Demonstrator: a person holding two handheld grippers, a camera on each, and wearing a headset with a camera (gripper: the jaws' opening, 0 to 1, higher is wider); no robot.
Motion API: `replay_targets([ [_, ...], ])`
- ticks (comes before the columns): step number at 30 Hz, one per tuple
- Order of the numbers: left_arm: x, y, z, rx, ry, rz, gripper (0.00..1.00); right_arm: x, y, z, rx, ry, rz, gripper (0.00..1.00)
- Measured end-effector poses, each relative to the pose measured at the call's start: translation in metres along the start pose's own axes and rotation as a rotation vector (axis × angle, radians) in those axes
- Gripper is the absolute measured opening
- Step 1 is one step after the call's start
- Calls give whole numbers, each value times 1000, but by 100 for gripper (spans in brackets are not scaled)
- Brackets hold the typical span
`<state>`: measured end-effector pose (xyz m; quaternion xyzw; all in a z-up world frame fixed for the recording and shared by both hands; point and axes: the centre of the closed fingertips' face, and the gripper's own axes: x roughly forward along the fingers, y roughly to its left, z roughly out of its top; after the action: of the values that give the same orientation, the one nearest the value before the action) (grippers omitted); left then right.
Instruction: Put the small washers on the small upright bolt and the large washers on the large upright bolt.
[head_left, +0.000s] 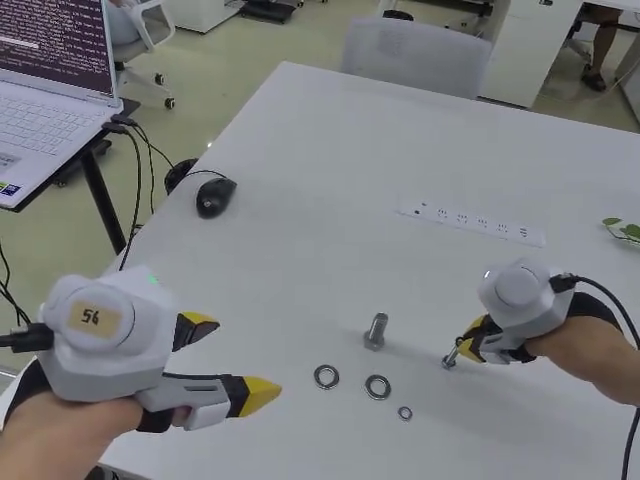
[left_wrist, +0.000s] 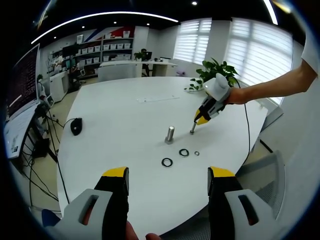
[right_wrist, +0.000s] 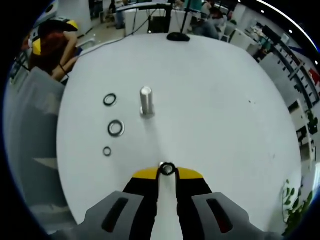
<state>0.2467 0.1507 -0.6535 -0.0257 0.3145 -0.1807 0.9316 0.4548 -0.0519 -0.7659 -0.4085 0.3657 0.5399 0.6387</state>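
White table (head_left: 330, 180) carries all parts.
Left gripper (head_left: 235, 357) hangs at near edge, fingers wide apart and holding nothing; we judge it parked clear of the work.
Right gripper (head_left: 465, 350) has its fingers pinched on something small.
Large bolt (head_left: 376, 330) stands upright, bare.
Large washer (head_left: 326, 377) and second large washer (head_left: 378, 387) lie flat just before it, within easy reach.
Small bolt (head_left: 450, 360) is what right fingers clamp, probably to steady it upright.
Small washer (head_left: 405, 413) lies loose nearest us.
Ring at right fingertips: washer or bolt head, we cannot tell.
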Motion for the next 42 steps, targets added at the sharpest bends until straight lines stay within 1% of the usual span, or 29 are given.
replay_targets([
  [10,-1,2,-1,-3,3,4,63,10,1,-4,-2,30,13,13],
  [17,-3,4,-4,-5,8,9,63,21,1,-9,-2,53,25,13],
  [24,-5,6,-8,-12,13,15,63,37,2,-15,11,78,40,13],
  [30,-7,8,-10,-18,17,22,63,45,3,-18,23,90,47,13],
  [31,-7,8,-11,-19,17,22,63,45,3,-18,25,91,50,13],
  [32,-7,8,-11,-19,17,23,63,45,4,-16,26,81,55,14],
  [33,-7,8,-11,-20,17,24,63,44,4,-16,35,83,52,14],
  [36,-7,9,-11,-21,17,24,63,44,3,-16,30,82,49,14],
  [40,-7,9,-9,-19,13,24,63,38,4,-17,34,65,49,16],
  [42,-6,8,-8,-18,12,22,63,35,4,-20,42,59,44,17],
])
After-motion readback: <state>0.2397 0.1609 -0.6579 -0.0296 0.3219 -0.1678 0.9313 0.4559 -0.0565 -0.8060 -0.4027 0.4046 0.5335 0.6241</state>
